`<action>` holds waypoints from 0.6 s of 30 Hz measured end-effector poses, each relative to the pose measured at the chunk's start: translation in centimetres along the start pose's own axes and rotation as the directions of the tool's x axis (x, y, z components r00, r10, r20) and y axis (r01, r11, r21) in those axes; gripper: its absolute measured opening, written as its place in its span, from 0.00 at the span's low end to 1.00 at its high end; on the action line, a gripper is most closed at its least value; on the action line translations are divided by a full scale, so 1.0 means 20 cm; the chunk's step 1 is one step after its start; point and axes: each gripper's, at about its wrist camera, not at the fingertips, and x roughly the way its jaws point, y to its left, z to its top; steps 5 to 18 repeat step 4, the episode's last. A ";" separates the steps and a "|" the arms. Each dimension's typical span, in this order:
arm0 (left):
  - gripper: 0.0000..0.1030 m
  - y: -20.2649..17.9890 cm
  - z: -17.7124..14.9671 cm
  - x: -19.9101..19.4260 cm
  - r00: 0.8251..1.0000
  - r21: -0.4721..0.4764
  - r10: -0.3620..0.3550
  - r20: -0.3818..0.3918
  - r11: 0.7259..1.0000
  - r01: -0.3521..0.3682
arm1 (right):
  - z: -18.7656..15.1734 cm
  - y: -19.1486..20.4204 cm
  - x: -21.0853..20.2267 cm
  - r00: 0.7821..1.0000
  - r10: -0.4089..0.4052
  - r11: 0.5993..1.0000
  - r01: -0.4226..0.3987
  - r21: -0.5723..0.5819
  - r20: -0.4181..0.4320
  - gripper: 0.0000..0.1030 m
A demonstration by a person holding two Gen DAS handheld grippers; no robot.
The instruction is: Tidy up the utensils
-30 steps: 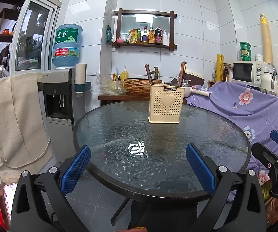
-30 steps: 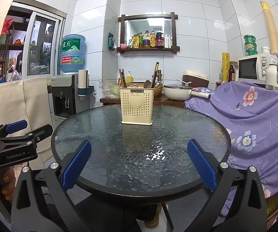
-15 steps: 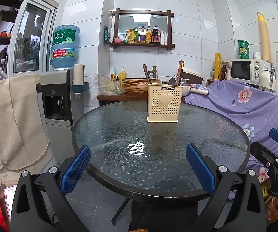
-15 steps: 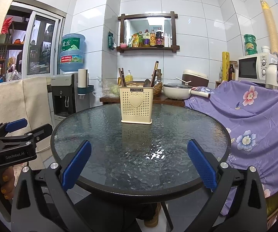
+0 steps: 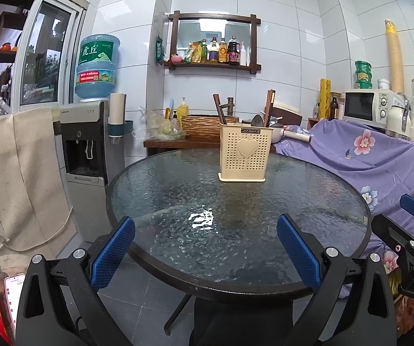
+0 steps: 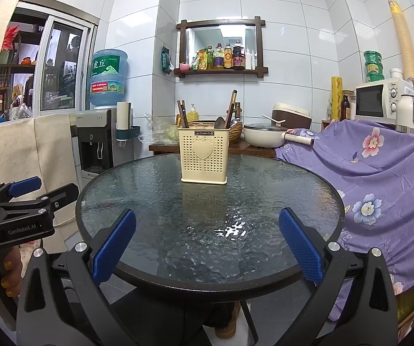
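Note:
A cream perforated utensil holder (image 5: 245, 155) with a heart on its front stands upright at the far side of a round glass table (image 5: 178, 190). Brown chopsticks (image 5: 269, 106) and a dark spoon (image 5: 256, 120) stick out of it. The holder also shows in the right wrist view (image 6: 204, 155) with chopsticks (image 6: 231, 108). My left gripper (image 5: 205, 252) is open and empty at the table's near edge. My right gripper (image 6: 207, 249) is open and empty at the near edge too. Each gripper shows at the side of the other's view.
A water dispenser (image 5: 87, 144) stands left of the table. A purple flowered cloth (image 5: 374, 158) covers furniture on the right, with a microwave (image 5: 369, 109) behind. A wooden side table with a basket (image 5: 204, 125) and a pot (image 6: 264, 138) stands behind.
Both views have shifted only slightly; the left wrist view tilted up a little. Both grippers stay open and the holder has not moved.

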 end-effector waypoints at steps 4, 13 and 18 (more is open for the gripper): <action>0.94 0.01 0.00 0.01 1.000 -0.005 0.001 -0.005 1.000 -0.001 | -0.01 0.00 0.00 1.000 0.001 1.000 -0.001 -0.001 -0.004 0.95; 0.94 0.01 0.00 0.01 1.000 -0.005 0.001 -0.005 1.000 -0.001 | -0.01 0.00 0.00 1.000 0.001 1.000 -0.001 -0.001 -0.004 0.95; 0.94 0.01 0.00 0.01 1.000 -0.005 0.001 -0.005 1.000 -0.001 | -0.01 0.00 0.00 1.000 0.001 1.000 -0.001 -0.001 -0.004 0.95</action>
